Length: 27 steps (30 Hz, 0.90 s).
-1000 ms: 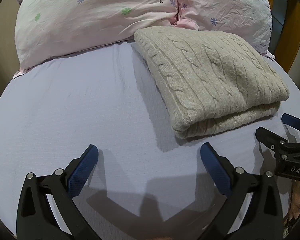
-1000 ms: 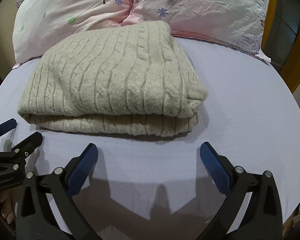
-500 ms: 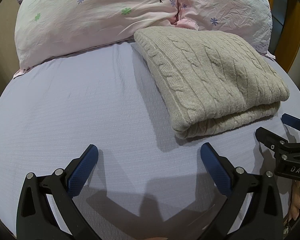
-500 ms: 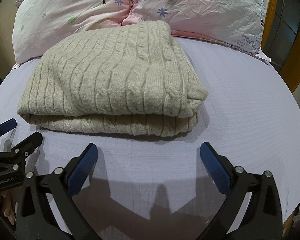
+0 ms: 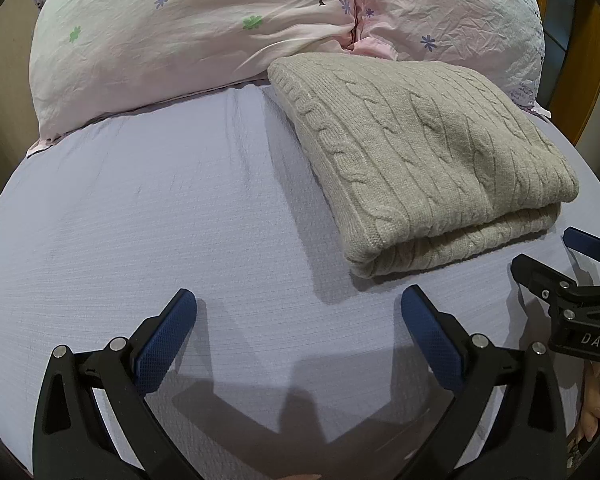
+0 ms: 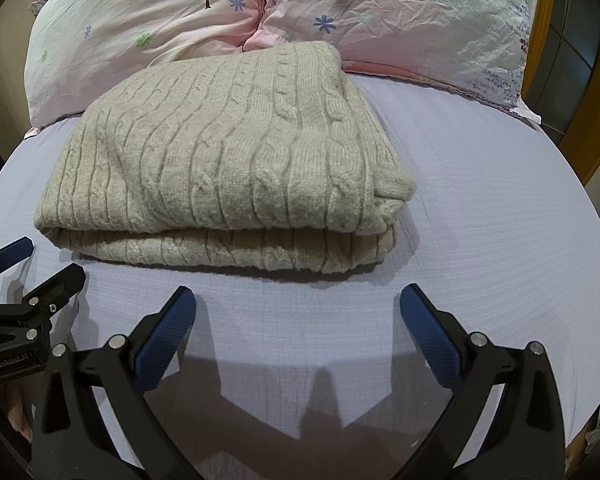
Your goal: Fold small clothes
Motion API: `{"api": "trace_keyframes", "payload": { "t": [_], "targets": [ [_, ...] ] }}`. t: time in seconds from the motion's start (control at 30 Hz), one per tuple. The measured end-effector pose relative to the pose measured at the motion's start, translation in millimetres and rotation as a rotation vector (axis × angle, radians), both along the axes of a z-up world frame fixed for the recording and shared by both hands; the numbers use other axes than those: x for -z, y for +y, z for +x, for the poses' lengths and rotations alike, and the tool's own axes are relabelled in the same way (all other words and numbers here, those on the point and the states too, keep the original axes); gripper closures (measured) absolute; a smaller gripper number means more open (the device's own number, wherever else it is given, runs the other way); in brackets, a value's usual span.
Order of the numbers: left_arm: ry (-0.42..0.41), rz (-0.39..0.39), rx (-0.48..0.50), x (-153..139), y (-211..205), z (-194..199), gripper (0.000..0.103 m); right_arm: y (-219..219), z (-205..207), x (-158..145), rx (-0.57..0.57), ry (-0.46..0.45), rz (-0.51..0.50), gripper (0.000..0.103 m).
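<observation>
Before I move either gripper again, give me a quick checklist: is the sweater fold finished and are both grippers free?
1. Left gripper open, holding nothing: ok.
2. Right gripper open, holding nothing: ok.
3. Beige cable-knit sweater folded in stacked layers on the lavender sheet: ok.
4. No sleeve or hem trailing out along the near edge and visible sides: ok; the far edge against the pillows cannot tell.
5. Both grippers apart from the sweater, with bare sheet between: ok.
6. Grippers clear of each other, side by side with a gap: ok.
</observation>
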<state>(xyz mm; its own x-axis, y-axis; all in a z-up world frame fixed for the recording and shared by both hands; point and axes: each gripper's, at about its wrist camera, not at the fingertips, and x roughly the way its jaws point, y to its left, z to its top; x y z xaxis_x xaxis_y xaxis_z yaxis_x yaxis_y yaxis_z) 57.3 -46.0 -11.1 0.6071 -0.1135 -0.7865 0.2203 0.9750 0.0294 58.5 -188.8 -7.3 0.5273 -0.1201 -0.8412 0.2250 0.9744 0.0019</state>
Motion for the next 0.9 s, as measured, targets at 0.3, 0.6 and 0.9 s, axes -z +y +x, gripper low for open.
{"api": "trace_keyframes", "payload": {
  "t": [0.3, 0.6, 0.9],
  "targets": [
    [0.0, 0.0, 0.0, 0.3, 0.0, 0.6, 0.001, 0.0, -0.2, -0.1, 0.0, 0.0, 0.0, 0.002],
    [0.0, 0.0, 0.0, 0.2, -0.3, 1.3, 0.001, 0.2, -0.1, -0.4, 0.0, 0.0, 0.0, 0.002],
    [0.0, 0.0, 0.001, 0.4, -0.1, 2.2, 0.001, 0.4, 0.0, -0.4, 0.001, 0.0, 0.0, 0.002]
  ]
}}
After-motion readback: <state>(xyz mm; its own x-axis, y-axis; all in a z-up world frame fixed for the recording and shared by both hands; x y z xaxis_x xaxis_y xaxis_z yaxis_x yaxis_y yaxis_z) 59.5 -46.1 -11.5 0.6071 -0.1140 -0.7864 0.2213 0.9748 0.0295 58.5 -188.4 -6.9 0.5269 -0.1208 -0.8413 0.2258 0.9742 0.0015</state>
